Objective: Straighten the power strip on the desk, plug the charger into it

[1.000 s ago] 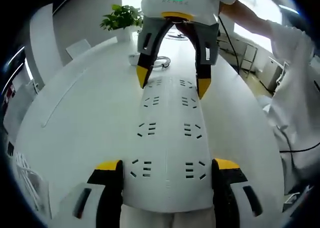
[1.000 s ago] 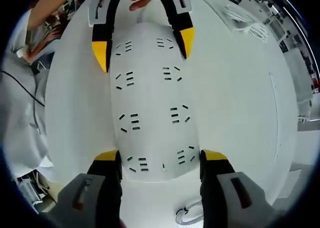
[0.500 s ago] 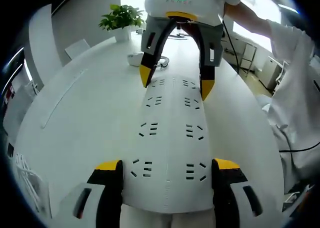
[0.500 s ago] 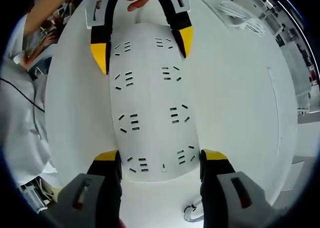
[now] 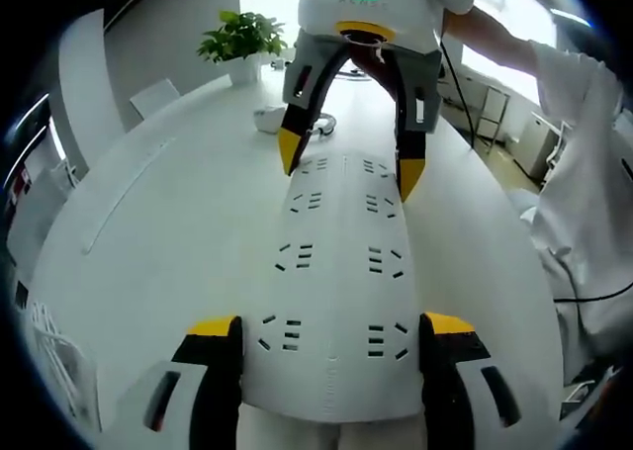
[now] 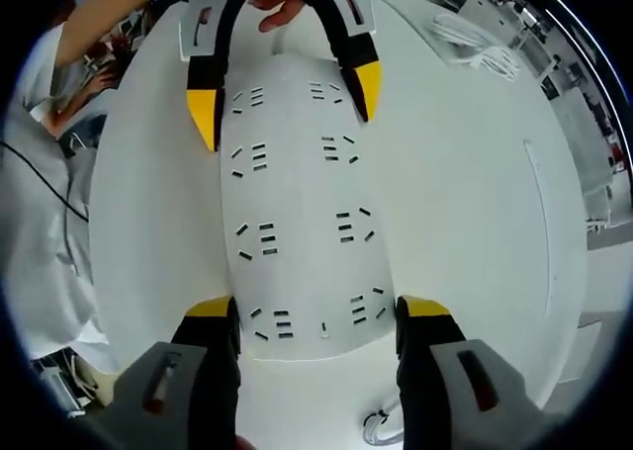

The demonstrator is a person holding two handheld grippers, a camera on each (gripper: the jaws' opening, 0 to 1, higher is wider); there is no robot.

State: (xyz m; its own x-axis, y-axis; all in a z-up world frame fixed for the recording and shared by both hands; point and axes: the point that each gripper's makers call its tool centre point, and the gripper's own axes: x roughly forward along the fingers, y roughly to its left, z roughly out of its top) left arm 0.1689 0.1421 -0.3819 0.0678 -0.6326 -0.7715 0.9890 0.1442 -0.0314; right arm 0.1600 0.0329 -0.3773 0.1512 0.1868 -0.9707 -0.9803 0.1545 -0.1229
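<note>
**A:** Item one, the grippers. How did they stand?

**B:** The left gripper (image 5: 329,333) sat at the near end of the strip (image 5: 336,272), its yellow-tipped jaws spread to either side of the white body. The right gripper (image 5: 344,163) faced it from the far end, jaws likewise straddling the strip. In the right gripper view the same pairing was reversed: the right gripper (image 6: 315,316) at the bottom, the left gripper (image 6: 285,99) at the top, with a hand (image 6: 280,5) behind it.

**A:** Clenched or released?

**B:** Both stood wide, pads just beside the strip's long edges; whether they pressed on it could not be told.

**A:** Item two, the strip's place?

**B:** Flat on the white desk (image 5: 168,203), lengthwise between the two grippers, two rows of sockets face up.

**A:** Item three, what was hidden or unclear?

**B:** Each end of the strip ran under a gripper's body. A white cable (image 6: 381,425) was cut off at the bottom edge; a white object (image 5: 265,119) near the plant (image 5: 240,37) was too small to name. A white sleeve (image 5: 584,173) was cut off at the right.
</note>
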